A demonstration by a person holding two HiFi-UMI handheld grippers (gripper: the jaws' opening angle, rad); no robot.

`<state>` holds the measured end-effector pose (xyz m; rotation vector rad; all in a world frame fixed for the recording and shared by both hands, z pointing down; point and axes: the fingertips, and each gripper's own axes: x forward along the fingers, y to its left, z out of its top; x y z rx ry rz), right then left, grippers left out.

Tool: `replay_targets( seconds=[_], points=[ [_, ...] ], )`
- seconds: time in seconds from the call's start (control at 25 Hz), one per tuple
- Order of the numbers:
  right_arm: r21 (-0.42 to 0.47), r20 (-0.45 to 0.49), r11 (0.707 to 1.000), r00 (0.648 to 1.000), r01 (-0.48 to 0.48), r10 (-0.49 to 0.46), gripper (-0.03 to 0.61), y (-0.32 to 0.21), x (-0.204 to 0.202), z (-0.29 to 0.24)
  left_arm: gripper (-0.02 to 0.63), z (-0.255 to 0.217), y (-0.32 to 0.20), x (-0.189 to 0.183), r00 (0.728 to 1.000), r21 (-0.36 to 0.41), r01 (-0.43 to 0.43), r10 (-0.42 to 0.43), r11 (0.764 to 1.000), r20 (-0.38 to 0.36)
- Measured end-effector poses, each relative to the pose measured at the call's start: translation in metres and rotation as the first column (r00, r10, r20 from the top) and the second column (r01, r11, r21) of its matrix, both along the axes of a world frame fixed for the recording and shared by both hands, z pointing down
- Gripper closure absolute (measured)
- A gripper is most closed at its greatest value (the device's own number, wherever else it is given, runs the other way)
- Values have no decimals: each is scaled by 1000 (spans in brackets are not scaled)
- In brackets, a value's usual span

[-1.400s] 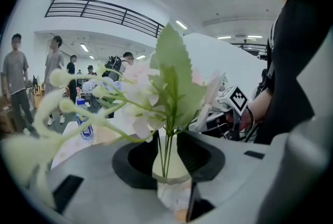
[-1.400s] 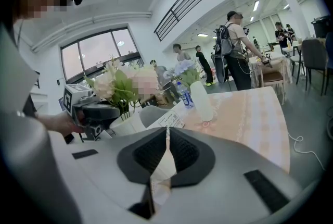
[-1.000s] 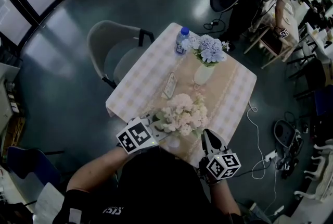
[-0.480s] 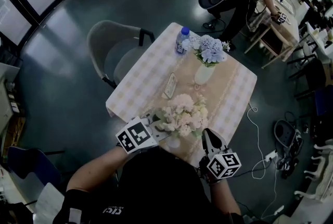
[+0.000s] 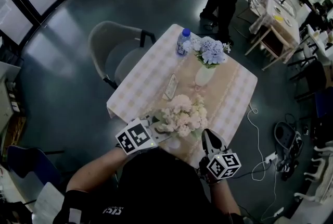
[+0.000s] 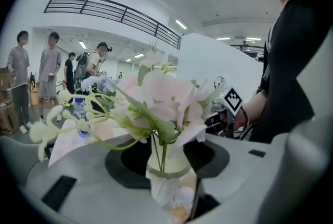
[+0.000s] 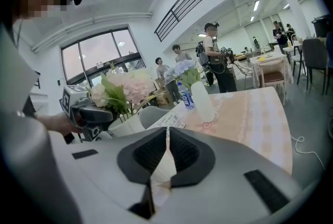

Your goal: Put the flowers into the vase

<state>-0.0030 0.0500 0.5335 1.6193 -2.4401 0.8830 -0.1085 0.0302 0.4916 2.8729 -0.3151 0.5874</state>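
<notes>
A bunch of pale pink and cream flowers (image 5: 183,113) (image 6: 161,98) stands upright in a white vase (image 6: 166,181) near the table's front edge. My left gripper (image 5: 158,132) (image 6: 166,158) straddles the vase's neck. Its jaws have just been opening, with the vase and green stems still between them and the pads close beside the neck. My right gripper (image 5: 205,135) (image 7: 167,137) hovers just right of the bunch, shut with nothing in it. In the right gripper view the same bunch (image 7: 127,87) shows beside the left gripper (image 7: 88,113).
Farther back on the checked tablecloth (image 5: 234,108) stand a second white vase (image 5: 204,75) holding blue flowers (image 5: 210,51), a water bottle (image 5: 182,41) and a card (image 5: 170,86). A grey chair (image 5: 117,51) is at the table's left. People stand beyond; cables (image 5: 260,134) lie on the floor at right.
A person beyond the table has walked to the left. Both grippers, the flowers and the vase keep their places.
</notes>
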Motion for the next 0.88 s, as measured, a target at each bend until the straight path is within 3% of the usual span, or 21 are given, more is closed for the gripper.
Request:
replay_targets(
  seconds=[0.88],
  points=[
    [4,-3,1000,1000,15,-15,541,-2,-4,-2,394,-1,5,-5,1000,-25,-14,14,1000,2]
  ],
)
